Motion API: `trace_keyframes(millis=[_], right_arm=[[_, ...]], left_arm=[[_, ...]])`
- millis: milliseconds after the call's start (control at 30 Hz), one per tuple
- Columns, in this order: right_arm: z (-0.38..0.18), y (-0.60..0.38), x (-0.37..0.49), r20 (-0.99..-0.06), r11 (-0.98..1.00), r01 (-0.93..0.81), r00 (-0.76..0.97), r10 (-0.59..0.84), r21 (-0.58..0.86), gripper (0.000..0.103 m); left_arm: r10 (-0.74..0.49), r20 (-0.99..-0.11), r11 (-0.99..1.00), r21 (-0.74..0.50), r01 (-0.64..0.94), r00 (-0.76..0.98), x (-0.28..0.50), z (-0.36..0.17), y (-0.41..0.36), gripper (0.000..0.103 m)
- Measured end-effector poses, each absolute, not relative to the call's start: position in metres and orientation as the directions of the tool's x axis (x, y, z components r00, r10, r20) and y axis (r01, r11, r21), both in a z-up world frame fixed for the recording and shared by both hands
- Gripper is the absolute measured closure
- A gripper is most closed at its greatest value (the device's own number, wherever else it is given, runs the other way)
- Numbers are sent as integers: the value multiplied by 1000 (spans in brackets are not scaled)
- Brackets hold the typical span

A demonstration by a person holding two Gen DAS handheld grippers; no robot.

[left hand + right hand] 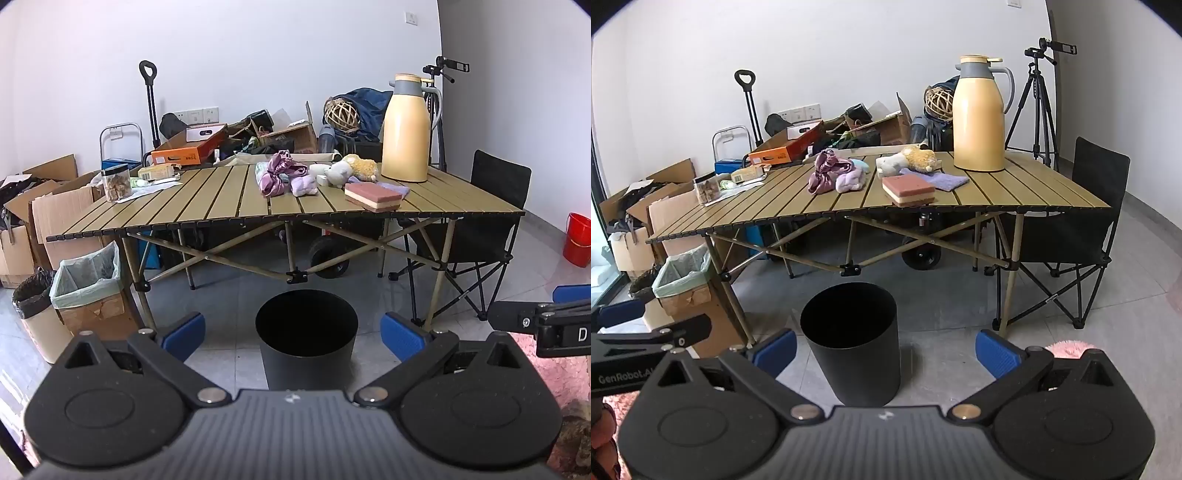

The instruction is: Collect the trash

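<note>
Trash on the folding table (207, 206): nothing clearly identifiable as rubbish from this range; candidates sit among mixed items on the slats. Landmark: black bin (306, 332), on the floor in front of the table, mouth up, interior dark. Beyond the bin, on the table: purple cloth bundle (277, 173), plush toy (360, 168), pink-and-cream sponge (373, 195) near the front edge, yellow thermos jug (406, 129) to the right, clear jar (116, 182) to the left. Left of the bin, lined cardboard box (88, 284). Left gripper (293, 332): jaws spread wide, nothing between them, bin framed in the gap. Right gripper (886, 350): likewise wide apart, empty.
</note>
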State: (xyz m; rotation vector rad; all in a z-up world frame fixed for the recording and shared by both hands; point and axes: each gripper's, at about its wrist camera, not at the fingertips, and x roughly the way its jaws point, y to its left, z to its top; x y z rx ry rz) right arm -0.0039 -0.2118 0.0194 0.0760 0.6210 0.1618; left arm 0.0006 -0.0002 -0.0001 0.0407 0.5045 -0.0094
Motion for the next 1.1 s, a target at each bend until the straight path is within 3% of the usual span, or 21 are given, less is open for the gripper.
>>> trace_keyframes(millis=[1100], right_arm=[[21,-210,-4,-568,985,-130,805,173,116,0]], left_arm=[[-2,-473,999,33,21,881,-2,2,-1,0]])
